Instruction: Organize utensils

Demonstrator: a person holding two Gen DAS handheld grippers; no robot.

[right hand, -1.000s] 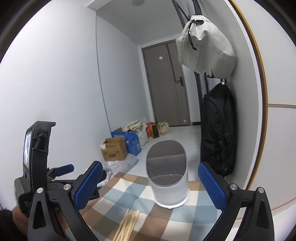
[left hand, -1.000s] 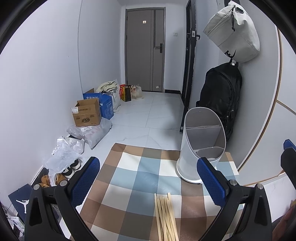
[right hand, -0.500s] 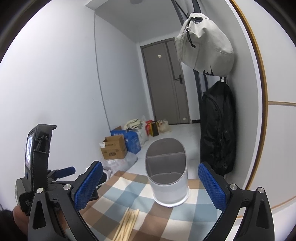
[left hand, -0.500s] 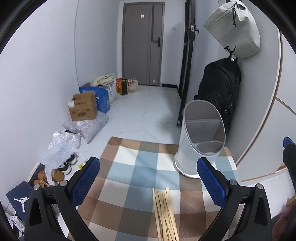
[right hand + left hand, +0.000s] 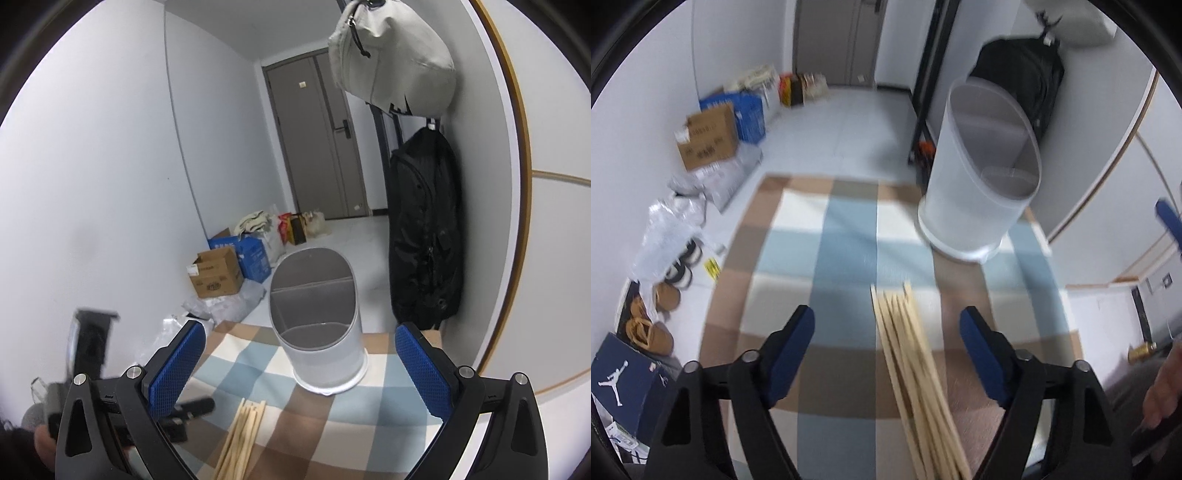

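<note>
Left gripper (image 5: 886, 345): low in the left wrist view, tipped down at the cloth. Its jaws are closing. The sticks lie between them, but the blue pads do not touch the sticks.
Right gripper (image 5: 295, 360): jaws wide apart, holding nothing, low in the right wrist view.
Sticks (image 5: 916, 365): a bunch of pale wood sticks lying flat on the cloth, from the middle of the left wrist view down to its bottom edge, nearer the right pad.
Holder (image 5: 982, 177): a white cup with a wall inside that makes two parts. It stands on the cloth, upper right of the left wrist view, apart from the sticks.
Cloth (image 5: 846, 236): blue, brown and white squares.
Hand (image 5: 1161, 387): at the right edge, blurry.
</note>
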